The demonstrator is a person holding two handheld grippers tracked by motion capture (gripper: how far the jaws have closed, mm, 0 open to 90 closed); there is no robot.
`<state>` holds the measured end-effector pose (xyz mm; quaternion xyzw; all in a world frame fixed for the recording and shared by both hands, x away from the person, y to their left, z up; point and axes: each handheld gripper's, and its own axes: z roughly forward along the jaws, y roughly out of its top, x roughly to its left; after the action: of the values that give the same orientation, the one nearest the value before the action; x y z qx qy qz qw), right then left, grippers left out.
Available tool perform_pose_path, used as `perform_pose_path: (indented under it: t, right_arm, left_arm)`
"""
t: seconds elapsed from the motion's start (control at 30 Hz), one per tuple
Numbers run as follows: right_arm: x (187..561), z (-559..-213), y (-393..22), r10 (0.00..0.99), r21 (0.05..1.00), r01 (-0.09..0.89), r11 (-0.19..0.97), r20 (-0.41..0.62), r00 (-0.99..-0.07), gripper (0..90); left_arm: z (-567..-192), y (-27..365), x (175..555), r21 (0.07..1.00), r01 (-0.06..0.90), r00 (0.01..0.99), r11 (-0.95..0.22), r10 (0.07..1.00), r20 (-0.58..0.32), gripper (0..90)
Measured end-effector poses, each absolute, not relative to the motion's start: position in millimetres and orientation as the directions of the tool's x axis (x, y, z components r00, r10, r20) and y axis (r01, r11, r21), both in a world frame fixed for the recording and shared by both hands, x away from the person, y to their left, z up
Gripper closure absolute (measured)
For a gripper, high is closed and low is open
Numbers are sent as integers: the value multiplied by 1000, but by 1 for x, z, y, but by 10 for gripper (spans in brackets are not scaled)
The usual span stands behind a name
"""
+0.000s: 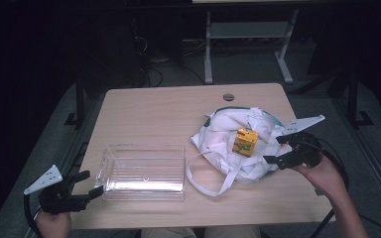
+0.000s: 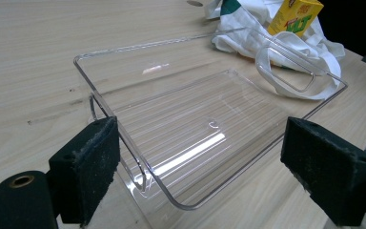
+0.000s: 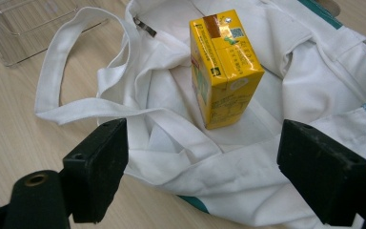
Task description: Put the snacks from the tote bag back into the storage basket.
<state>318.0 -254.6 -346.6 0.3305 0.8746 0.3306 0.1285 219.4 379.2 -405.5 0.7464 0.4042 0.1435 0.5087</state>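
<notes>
High view: nearest the camera, the person's forearms enter from below, each hand holding a gripper. The left gripper point(image 1: 87, 186) sits at the near-left table corner, jaws apart, pointed at the short end of the clear plastic tray point(image 1: 110, 163), tips just beside its corner; likely staged to steady the tray. The right gripper point(image 1: 277, 148) has its jaws spread at the right edge of the white cloth bag point(image 1: 218, 131), which lies crumpled right of the tray, one strap looping toward it. The yellow juice carton point(image 1: 245, 142) stands upright on the bag, apart from both jaws. Left gripper view: the two black pads flank the tray's near corner point(image 2: 181, 202) without touching it; the tray is empty, and the carton point(image 2: 301, 15) shows beyond its far side. Right gripper view: the open jaws frame the carton point(image 3: 224, 67), which rests on the bag's folds point(image 3: 171, 81), tilted in this view, nothing clamped. Judgement: the approach lines up for a grasp of the carton, presumably for transfer to the tray; soft cloth underneath may let it topple.
</notes>
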Motion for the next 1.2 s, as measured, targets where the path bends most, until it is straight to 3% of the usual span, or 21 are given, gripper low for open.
perform_pose_path:
  t: [1.2]
  right_arm:
    - [355,-331,-227,619,606,478,636,-30,-785,170]
  left_arm:
    - [-405,380,219,881,452,630,-143,750,-202,128]
